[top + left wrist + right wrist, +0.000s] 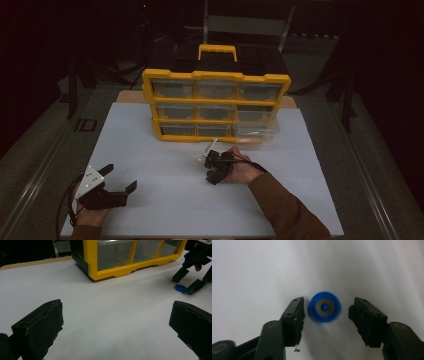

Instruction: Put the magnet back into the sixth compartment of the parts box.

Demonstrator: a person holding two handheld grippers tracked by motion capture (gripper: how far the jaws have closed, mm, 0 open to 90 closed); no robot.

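Blue disc (325,307) lies flat on the white table (165,210), between the right gripper's (326,312) jaws, face up with a grey metal centre; round, so no long axis to call. One jaw sits just beside the disc rim, maybe touching, the other stands clear with a gap; pads not pressing, jaws partly open. In the left gripper view the disc (180,287) shows as a thin blue ring by the right gripper (186,282), near the front of the yellow drawer organizer (216,106). Plenty of bare table left of the disc and toward the near edge; the organizer closes off the far side. Left gripper (121,181) rests near the table's left near corner, jaws wide, nothing between them. High view is dark: disc hidden under the right gripper (210,170) and hand. Organizer's lower right drawer looks pulled out, hard to make out. Drawer contents unreadable.
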